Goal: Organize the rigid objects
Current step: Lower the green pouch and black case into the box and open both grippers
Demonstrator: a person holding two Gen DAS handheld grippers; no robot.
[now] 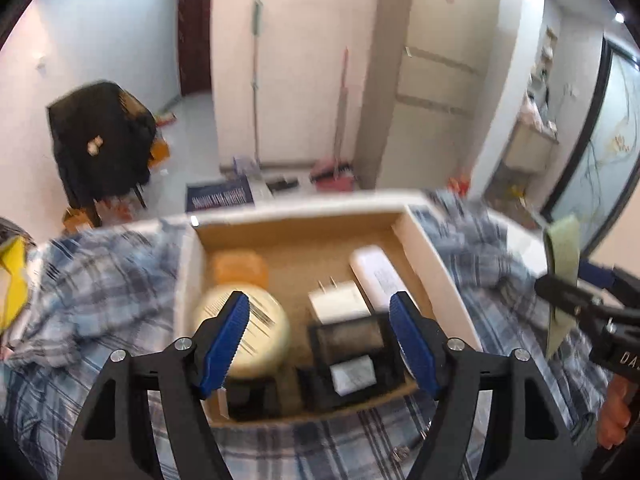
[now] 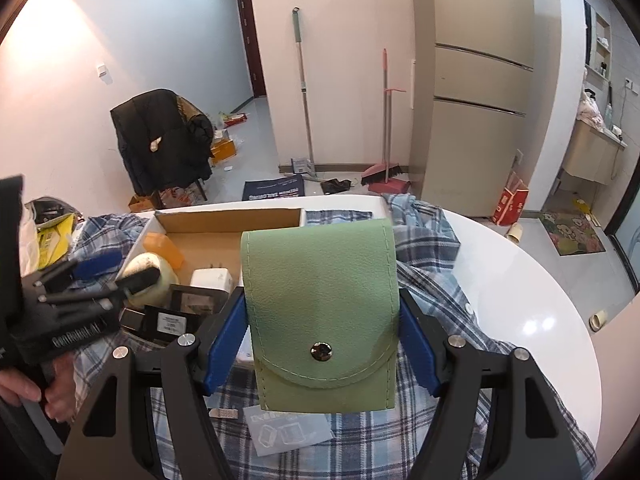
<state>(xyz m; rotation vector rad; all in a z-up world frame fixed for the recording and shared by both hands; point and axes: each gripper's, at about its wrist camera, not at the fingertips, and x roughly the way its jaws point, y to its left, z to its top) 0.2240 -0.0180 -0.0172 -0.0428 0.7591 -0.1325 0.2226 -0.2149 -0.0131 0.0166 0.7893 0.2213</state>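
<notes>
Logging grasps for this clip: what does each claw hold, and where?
Right claw clamps the green pouch by its two side edges. Left claw holds nothing.

Two black claws are seen, the left claw (image 1: 320, 340) and the right claw (image 2: 322, 340). Each is built from flat black arms joined by round silver screws. Ribbed blue pads (image 1: 226, 340) are fitted inside the fingers. White letters are printed on the black bodies.

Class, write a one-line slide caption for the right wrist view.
Right gripper clamps a green leather snap-button pouch above the plaid cloth, beside an open cardboard box.
</notes>
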